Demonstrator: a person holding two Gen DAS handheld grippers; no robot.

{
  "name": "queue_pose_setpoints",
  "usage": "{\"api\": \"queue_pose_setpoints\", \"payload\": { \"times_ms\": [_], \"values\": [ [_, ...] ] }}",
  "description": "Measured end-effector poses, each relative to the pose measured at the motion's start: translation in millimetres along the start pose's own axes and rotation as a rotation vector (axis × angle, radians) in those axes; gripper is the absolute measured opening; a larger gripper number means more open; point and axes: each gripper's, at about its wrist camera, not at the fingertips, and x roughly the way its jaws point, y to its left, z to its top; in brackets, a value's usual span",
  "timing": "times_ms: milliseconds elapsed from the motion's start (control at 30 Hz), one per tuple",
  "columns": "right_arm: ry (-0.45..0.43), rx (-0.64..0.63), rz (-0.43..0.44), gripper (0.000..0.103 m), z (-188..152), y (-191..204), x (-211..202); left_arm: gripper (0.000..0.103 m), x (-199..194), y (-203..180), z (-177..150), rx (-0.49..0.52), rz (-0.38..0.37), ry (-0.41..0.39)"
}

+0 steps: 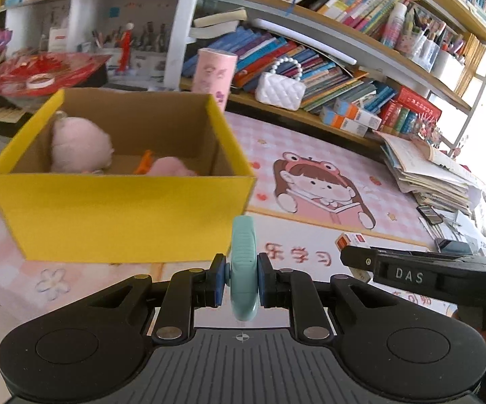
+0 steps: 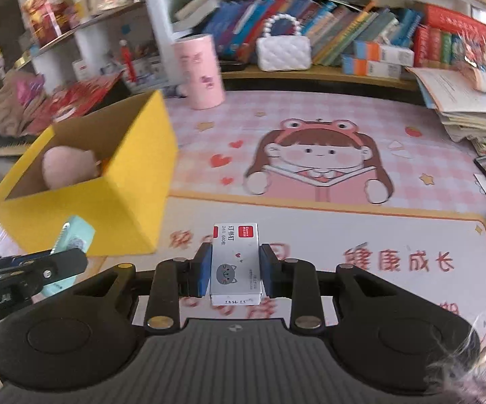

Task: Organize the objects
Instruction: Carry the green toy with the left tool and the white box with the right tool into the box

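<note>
Left wrist view: my left gripper [image 1: 241,281] is clamped on a mint-green stapler [image 1: 244,269], pads squeezing its flat sides so it stands on edge, nose pointing forward and up. I hold it raised in front of the yellow cardboard box [image 1: 122,215], near its front right corner, probably so it can go over the wall and drop inside. The box is open-topped and already holds a pink plush toy [image 1: 78,144] at the back left, a second pink plush [image 1: 172,167] and something orange I can't identify. My right gripper's fingers [image 1: 411,271] poke in from the right, close beside mine.

Right wrist view: my right gripper [image 2: 235,274] is clamped on a white staple box [image 2: 235,264] with a grey cat print, gripped across its long sides so the label faces up. It hangs over the pink cartoon desk mat [image 2: 310,128], to the right of the yellow box's corner. The stapler shows at lower left in the other gripper. Both items look headed for the box; neither is in yet.
</note>
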Motion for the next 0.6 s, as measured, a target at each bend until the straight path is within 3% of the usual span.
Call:
{"api": "queue_pose_setpoints", "payload": {
  "times_ms": [600],
  "values": [
    [0.001,-0.054,0.069,0.028,-46.9,113.3,-23.8,0.017,-72.4,74.2,-23.1,0.029,0.044,-0.021]
  ]
}}
